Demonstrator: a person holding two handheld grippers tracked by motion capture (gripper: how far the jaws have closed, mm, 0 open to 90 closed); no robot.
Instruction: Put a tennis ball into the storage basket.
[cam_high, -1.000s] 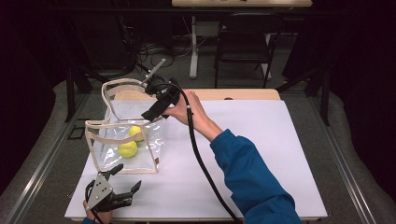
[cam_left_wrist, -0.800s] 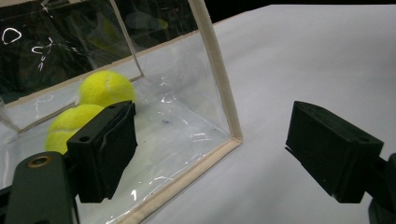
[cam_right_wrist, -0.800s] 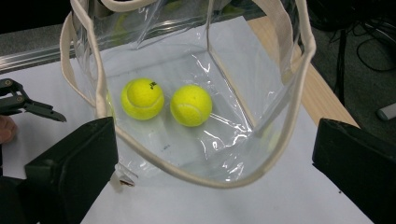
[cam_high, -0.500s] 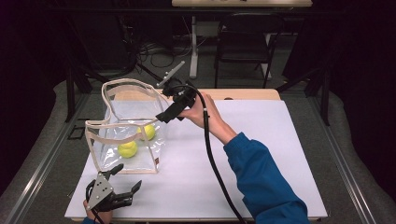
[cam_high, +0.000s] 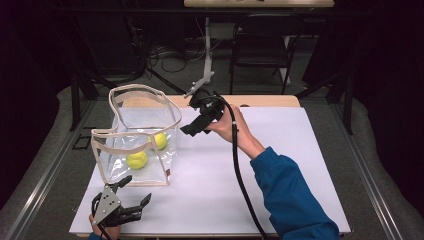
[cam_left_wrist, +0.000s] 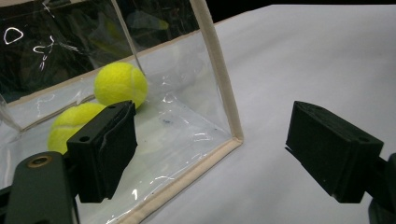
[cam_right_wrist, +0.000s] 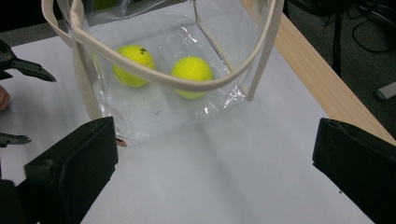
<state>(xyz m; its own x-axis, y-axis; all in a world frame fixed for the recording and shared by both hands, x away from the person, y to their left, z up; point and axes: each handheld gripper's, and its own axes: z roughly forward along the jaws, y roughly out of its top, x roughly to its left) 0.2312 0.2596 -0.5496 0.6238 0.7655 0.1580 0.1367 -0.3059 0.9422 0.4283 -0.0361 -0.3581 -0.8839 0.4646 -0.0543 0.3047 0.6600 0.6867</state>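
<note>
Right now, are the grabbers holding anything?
No. The left gripper and right gripper are both open and empty; the tennis balls sit inside the clear bag.

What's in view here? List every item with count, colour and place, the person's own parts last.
clear bag: one, transparent with beige trim and handles, upright at the table's left.
tennis balls: two, yellow-green, inside the bag on its floor.
table: one, white top with a wooden far edge.
chair: one, dark, beyond the table.
left gripper: one, black, open, near the table's front left corner, close to the bag.
right gripper: one, black, open, held above the table right of the bag.
sleeve: one, blue, on the right arm.
</note>
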